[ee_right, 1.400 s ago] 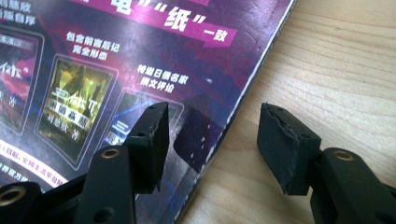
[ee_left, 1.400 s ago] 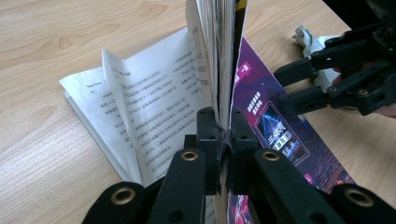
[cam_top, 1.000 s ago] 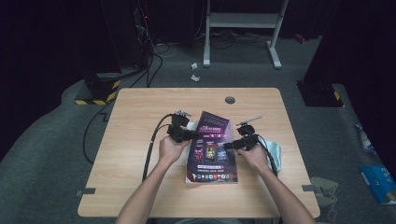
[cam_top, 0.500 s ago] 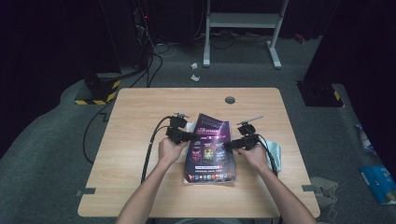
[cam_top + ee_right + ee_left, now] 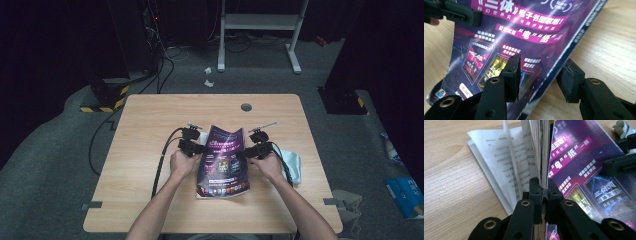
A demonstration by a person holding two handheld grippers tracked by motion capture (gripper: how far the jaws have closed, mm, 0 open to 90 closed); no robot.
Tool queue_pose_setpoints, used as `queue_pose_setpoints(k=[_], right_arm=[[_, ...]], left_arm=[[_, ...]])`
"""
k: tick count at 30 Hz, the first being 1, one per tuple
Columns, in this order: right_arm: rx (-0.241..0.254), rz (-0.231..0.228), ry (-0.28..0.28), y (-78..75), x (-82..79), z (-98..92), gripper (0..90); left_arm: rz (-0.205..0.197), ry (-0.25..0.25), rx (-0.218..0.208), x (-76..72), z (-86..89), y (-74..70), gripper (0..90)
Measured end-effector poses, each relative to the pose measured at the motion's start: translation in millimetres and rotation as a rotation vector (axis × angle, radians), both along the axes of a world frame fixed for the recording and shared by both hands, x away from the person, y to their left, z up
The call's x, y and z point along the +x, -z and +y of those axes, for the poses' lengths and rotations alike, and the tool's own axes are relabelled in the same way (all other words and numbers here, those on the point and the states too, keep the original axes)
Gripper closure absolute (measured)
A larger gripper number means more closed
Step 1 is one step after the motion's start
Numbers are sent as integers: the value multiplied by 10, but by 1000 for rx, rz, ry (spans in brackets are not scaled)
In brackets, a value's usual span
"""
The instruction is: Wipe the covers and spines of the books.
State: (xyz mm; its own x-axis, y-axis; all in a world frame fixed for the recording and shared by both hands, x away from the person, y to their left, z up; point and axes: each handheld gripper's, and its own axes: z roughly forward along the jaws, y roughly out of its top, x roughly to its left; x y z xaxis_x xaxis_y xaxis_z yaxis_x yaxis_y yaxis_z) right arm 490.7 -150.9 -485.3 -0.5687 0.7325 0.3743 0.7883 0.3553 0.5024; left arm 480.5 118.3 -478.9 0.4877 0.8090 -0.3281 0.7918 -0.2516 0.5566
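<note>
A magazine (image 5: 222, 165) with a purple cover lies mid-table, its left side lifted. In the left gripper view my left gripper (image 5: 543, 187) is shut on the cover (image 5: 584, 157) and a sheaf of pages, while white pages (image 5: 499, 162) fan down to the table. The hand holds that gripper (image 5: 202, 148) at the magazine's left edge. My right gripper (image 5: 541, 67) straddles the spine edge: one jaw over the cover (image 5: 524, 32), the other beyond the edge, low by the wood. Its jaws have just been closing, with a gap still showing. From above, the right gripper (image 5: 245, 150) sits at the magazine's right edge.
A pale blue cloth (image 5: 295, 165) lies just right of the magazine, under the right hand. A round cable hole (image 5: 246, 107) sits near the far edge of the wooden table (image 5: 150, 120). The left gripper's black cable (image 5: 162, 160) trails off the near edge.
The left gripper has sunk a little, bringing the lifted cover lower toward the table. The right hand has stayed at the spine edge.
</note>
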Motion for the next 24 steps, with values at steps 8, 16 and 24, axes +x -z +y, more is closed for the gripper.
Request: queue_pose_setpoints(k=[8, 16, 24], right_arm=[[-22, 15, 8, -15, 1, -17, 679], [-16, 21, 3, -74, -18, -28, 757], [-47, 8, -5, -212, -8, 13, 806]], left_arm=[[-11, 9, 21, -2, -6, 13, 849], [1, -8, 62, -16, 23, 106, 721], [25, 1, 57, -41, 25, 176, 599]])
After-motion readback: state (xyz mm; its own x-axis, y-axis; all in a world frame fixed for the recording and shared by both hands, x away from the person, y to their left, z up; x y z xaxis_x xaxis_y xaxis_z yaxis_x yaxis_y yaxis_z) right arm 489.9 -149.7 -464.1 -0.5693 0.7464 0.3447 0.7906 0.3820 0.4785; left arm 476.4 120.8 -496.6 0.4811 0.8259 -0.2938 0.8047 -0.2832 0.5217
